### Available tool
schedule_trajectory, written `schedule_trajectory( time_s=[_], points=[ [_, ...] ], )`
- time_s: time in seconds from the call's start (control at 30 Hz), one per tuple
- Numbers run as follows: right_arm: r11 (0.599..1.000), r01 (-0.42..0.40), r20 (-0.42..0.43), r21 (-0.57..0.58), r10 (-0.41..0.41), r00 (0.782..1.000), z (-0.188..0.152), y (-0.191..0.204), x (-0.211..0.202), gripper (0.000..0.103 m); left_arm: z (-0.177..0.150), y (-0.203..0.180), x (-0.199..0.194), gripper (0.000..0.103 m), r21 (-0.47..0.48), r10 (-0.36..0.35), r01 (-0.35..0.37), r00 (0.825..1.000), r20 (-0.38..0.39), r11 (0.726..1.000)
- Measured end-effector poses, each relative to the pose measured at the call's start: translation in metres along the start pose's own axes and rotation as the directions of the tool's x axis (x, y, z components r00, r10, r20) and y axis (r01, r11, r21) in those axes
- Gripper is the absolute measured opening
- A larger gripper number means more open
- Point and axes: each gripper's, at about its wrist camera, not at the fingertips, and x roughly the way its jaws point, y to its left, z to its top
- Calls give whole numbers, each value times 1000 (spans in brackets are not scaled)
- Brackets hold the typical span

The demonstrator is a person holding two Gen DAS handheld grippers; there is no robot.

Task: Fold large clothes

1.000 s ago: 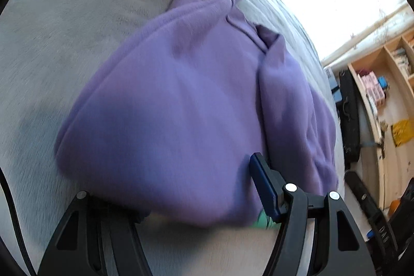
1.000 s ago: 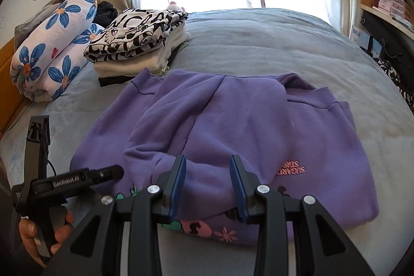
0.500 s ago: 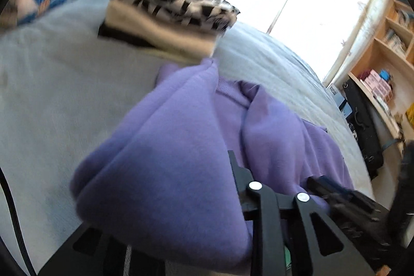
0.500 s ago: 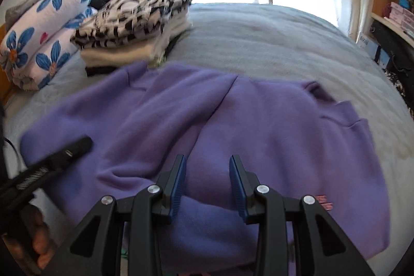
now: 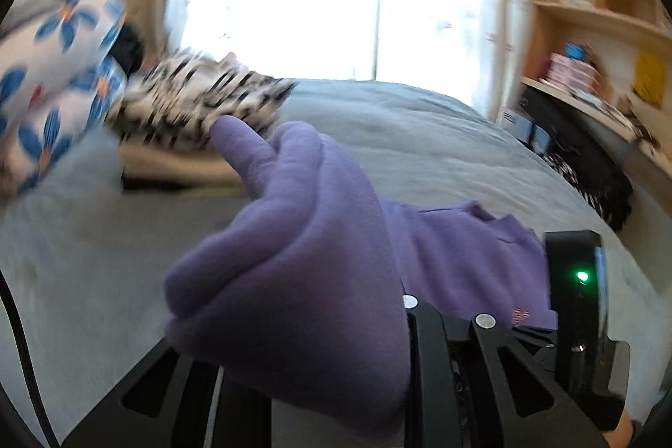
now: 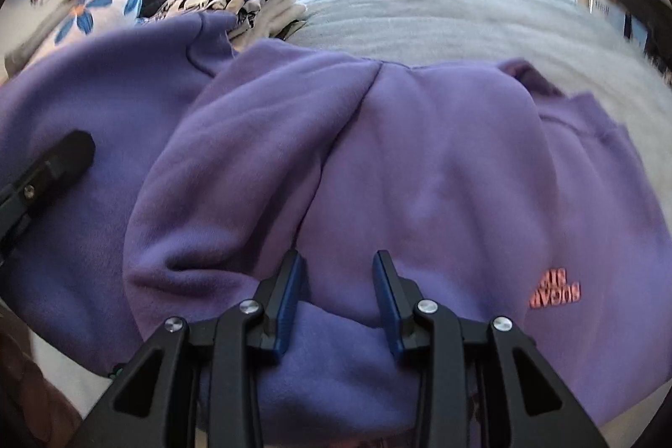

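A purple sweatshirt (image 6: 441, 162) with a small pink logo lies partly folded on the grey bed (image 6: 441, 7). My left gripper (image 5: 319, 385) is shut on a thick fold of the sweatshirt (image 5: 302, 259) and holds it lifted off the bed; the cloth hides its fingertips. My right gripper (image 6: 336, 280) has its fingers apart over the near hem, with cloth bunched between the blue pads (image 6: 290, 292); whether it grips is unclear. The left gripper's finger (image 6: 50, 162) shows at the left in the right wrist view. The right gripper's body (image 5: 579, 301) shows at the right in the left wrist view.
A stack of folded clothes (image 5: 201, 120) topped by a black-and-white patterned piece sits at the far left of the bed, next to a blue-flowered bedding roll (image 5: 54, 78). A bright window is behind. Shelves (image 5: 596, 28) and dark bags (image 5: 588, 162) stand to the right.
My left gripper has risen and swung up with the sweatshirt's left side, carrying the fold toward the right. The right gripper has moved lower over the near hem.
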Motion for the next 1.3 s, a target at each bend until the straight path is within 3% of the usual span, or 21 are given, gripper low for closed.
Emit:
schedule_trajectory(
  time_s=[0.1, 0.2, 0.33, 0.53, 0.77, 0.9, 0.97, 1.0, 1.03, 1.13, 1.23, 1.3],
  points=[
    [994, -66, -16, 88, 67, 998, -5, -25, -22, 35, 9, -38, -13, 18, 115, -28, 23, 999, 42, 993],
    [986, -51, 8, 161, 51, 999, -13, -55, -54, 35, 16, -76, -22, 18, 199, -80, 65, 995, 68, 978],
    [966, 148, 53, 214, -163, 985, -31, -97, -98, 35, 22, -130, -14, 18, 280, -136, 118, 990, 44, 953],
    [911, 209, 77, 355, -251, 965, -62, -163, -142, 35, 13, -199, 17, 18, 332, -207, 207, 978, -36, 920],
    [864, 246, 80, 439, -310, 947, -77, -207, -163, 35, -35, -280, 50, 18, 477, -208, 247, 969, -134, 844],
    [849, 257, 60, 462, -319, 946, -87, -220, -163, 35, -71, -304, 79, 20, 556, -163, 252, 965, -205, 792],
    [843, 265, 41, 468, -320, 947, -90, -223, -160, 35, -84, -311, 86, 21, 599, -146, 242, 968, -206, 763],
    [842, 262, 37, 471, -316, 948, -93, -224, -160, 35, -88, -311, 85, 23, 614, -146, 236, 970, -194, 753],
    [842, 261, 34, 472, -313, 949, -93, -224, -159, 35, -90, -313, 83, 32, 631, -152, 236, 971, -185, 739],
    [843, 259, 37, 472, -313, 949, -94, -227, -161, 35, -91, -318, 74, 70, 638, -200, 302, 953, -229, 709],
    [843, 253, 51, 474, -313, 948, -94, -229, -166, 35, -84, -316, 65, 81, 616, -233, 338, 940, -248, 711],
    [844, 251, 65, 474, -318, 946, -92, -228, -171, 35, -75, -308, 62, 82, 579, -263, 379, 924, -278, 722]
  ],
)
